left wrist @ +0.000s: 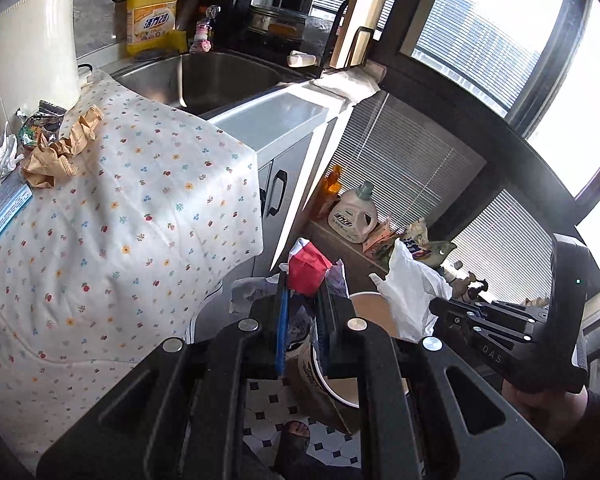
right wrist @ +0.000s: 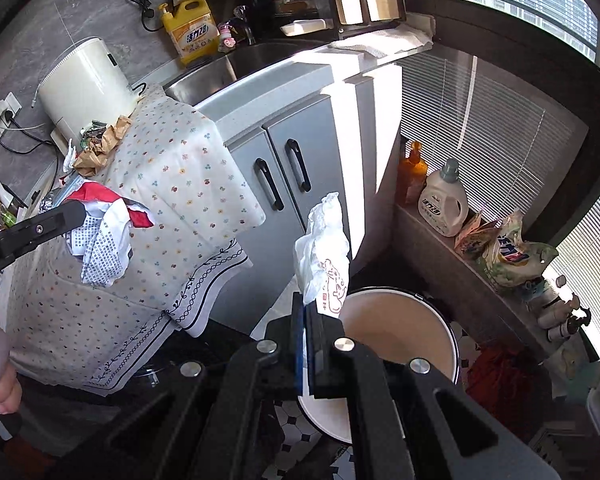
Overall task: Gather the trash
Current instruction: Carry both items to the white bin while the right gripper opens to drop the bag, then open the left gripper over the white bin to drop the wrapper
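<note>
My left gripper [left wrist: 304, 300] is shut on a crumpled red and white wrapper [left wrist: 309, 268], held above the round bin [left wrist: 374, 312] on the floor; the wrapper also shows in the right wrist view [right wrist: 104, 236]. My right gripper [right wrist: 309, 312] is shut on a white crumpled tissue [right wrist: 324, 248] over the bin's open mouth [right wrist: 400, 332]; the tissue also shows in the left wrist view [left wrist: 412, 292]. More trash lies on the floral cloth: crumpled brown paper [left wrist: 62, 148], a foil snack wrapper [left wrist: 40, 124], a white tissue [left wrist: 6, 154] and a blue packet [left wrist: 4, 208].
The floral cloth [left wrist: 140, 200] covers a counter beside a steel sink [left wrist: 220, 80]. A white appliance [left wrist: 32, 48] and yellow detergent jug [left wrist: 152, 12] stand behind. Grey cabinet doors [right wrist: 292, 176], a ledge with detergent bottles [right wrist: 444, 200] and bags lie to the right. Tiled floor below.
</note>
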`<state>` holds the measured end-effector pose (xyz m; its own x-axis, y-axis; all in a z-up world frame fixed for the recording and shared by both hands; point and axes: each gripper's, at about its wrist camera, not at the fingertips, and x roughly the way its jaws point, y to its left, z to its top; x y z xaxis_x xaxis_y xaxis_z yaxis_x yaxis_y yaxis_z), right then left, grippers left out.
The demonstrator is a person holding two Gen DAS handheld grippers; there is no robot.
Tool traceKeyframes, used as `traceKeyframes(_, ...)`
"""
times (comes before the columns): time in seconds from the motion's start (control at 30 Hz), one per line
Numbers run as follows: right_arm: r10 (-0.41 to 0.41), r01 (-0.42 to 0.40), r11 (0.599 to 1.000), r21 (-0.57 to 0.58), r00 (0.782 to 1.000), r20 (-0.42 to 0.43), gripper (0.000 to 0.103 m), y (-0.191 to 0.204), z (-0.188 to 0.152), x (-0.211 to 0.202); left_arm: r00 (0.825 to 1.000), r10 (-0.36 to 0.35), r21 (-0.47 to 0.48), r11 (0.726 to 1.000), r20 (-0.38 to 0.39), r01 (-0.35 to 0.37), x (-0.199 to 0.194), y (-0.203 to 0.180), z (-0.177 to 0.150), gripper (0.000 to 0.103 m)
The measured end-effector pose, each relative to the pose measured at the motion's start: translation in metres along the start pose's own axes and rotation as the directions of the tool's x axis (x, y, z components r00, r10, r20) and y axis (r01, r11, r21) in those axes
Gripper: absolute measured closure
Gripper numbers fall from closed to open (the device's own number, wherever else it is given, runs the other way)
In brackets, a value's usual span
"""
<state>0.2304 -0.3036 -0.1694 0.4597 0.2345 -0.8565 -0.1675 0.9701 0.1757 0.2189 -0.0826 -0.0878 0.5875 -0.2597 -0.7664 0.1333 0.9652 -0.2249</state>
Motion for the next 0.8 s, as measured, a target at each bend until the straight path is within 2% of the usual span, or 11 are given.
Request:
traceKeyframes(0.1, -0.017, 0.018, 0.999, 0.044, 1.0, -0.026, 0.097, -0.021, -0.017, 0.008, 0.999, -0.023, 0.03, 0.999, -0.026, 0.024, 0.012, -0.019, -0.005, 0.09)
traceKeyframes(0.3, 0.005, 0.008, 0.989, 0.147, 0.996, -0.089, 0.095, -0.054, -0.042, 0.024, 0.996, -0.048, 0.053, 0.997, -0.074, 0.052, 0.031, -0.043, -0.02, 0.09)
traceKeyframes(0.33, 0.005, 0.008, 0.988, 0.157, 0.997, -0.083, 0.083, -0.059, -0.044, 0.023, 0.995, -0.049, 0.054, 0.997, -0.082, 0.054, 0.033, -0.045, -0.023, 0.09)
traceKeyframes(0.37, -0.006, 0.017, 0.986, 0.164, 0.998, -0.069, 0.06, -0.062, -0.046, 0.02, 0.995, -0.051, 0.055, 0.997, -0.09, 0.056, 0.035, -0.048, -0.025, 0.09)
traceKeyframes(0.4, -0.019, 0.028, 0.984, 0.173, 0.998, -0.053, 0.052, -0.066, -0.048, 0.016, 0.994, -0.053, 0.058, 0.997, -0.097, 0.059, 0.037, -0.049, -0.027, 0.09)
traceKeyframes(0.6, -0.04, 0.052, 0.972, 0.227, 0.998, -0.058, 0.052, -0.086, -0.06, -0.001, 0.988, -0.073, 0.082, 0.993, -0.135, 0.085, 0.05, -0.065, -0.038, 0.09)
traceKeyframes(0.8, -0.082, 0.092, 0.96, 0.265, 0.996, -0.046, 0.052, -0.1, -0.075, -0.029, 0.976, -0.129, 0.112, 0.982, -0.174, 0.15, 0.067, -0.091, -0.044, 0.09)
